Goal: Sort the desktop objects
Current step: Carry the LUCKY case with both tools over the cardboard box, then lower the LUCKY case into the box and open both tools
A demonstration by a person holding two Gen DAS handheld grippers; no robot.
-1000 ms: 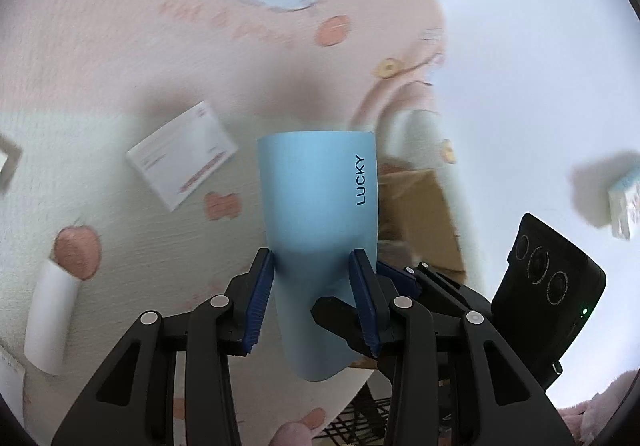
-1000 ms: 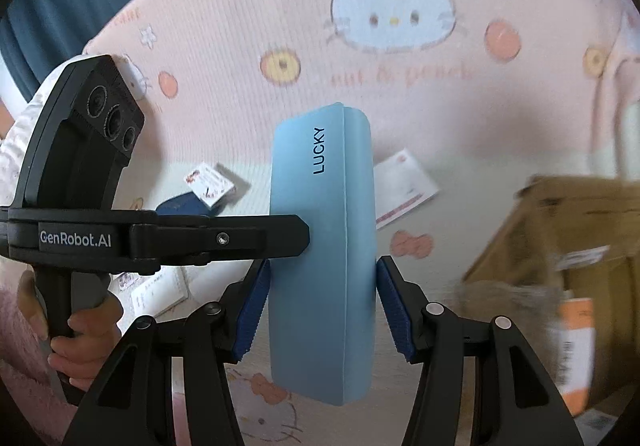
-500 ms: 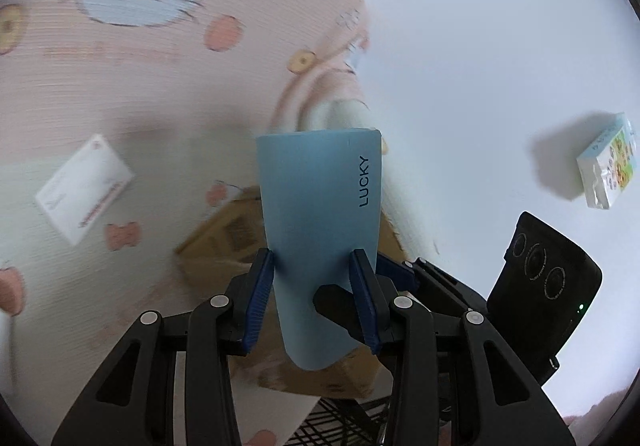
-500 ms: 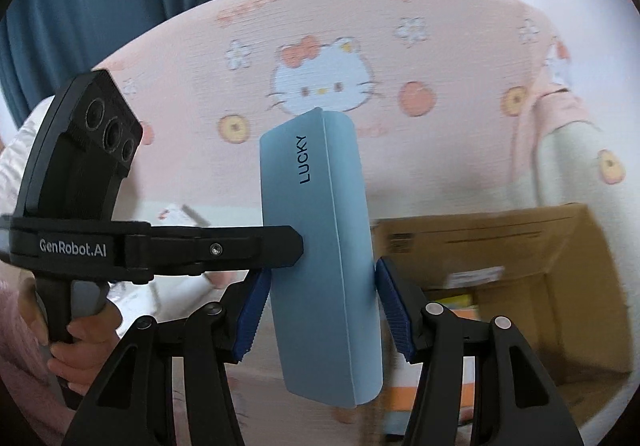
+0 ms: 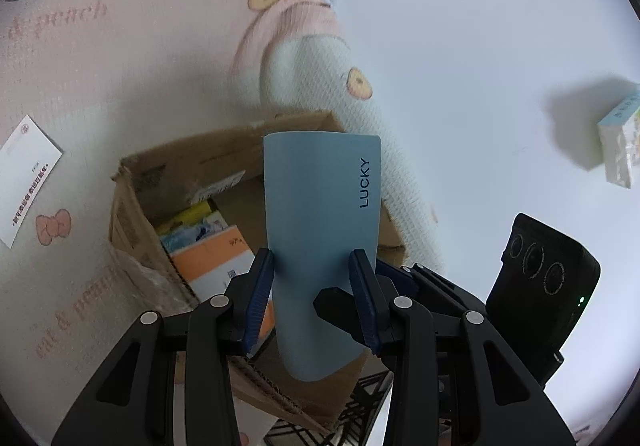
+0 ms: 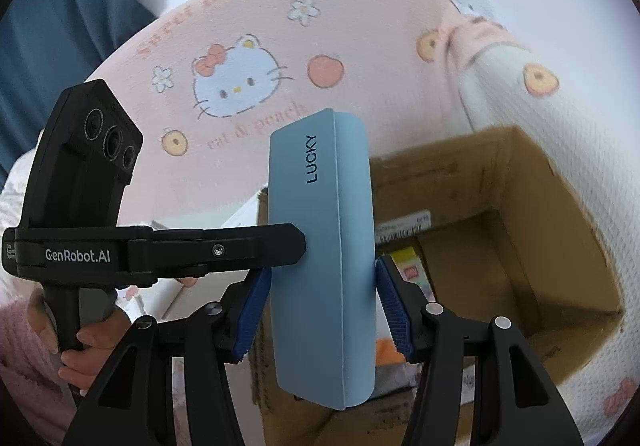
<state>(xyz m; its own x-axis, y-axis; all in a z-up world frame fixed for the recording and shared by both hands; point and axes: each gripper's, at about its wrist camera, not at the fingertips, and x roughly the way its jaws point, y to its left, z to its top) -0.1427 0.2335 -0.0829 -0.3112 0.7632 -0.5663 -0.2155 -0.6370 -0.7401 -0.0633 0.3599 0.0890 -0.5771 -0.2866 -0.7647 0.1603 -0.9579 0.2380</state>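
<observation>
Both grippers clamp the same light-blue case (image 5: 320, 230) marked LUCKY. The left gripper (image 5: 312, 294) presses its 2 blue pads on the case's broad faces, and the right gripper (image 6: 320, 310) squeezes it across its narrow sides; in the right wrist view the left gripper's black finger (image 6: 216, 250) reaches in from the side and touches the case. A hand (image 6: 92, 346) in a pink sleeve grips that handle.

The case hangs in the air just above an open cardboard box (image 5: 132, 206). Inside the box lie an orange-and-white book (image 5: 212, 258) and a yellow-edged packet (image 5: 188, 216); which touches which I cannot tell.

The box sits on a pink and cream cloth (image 6: 360, 6) printed with a cartoon cat, peaches and flowers, which covers the surface and drapes over its far edge. A white card (image 5: 28, 178) with red print lies flat on the cloth, well apart from the box. Beyond the cloth stands a pale plain wall, a small printed packet (image 5: 620, 138) in front of it, and dark blue fabric (image 6: 60, 6) at the left.
</observation>
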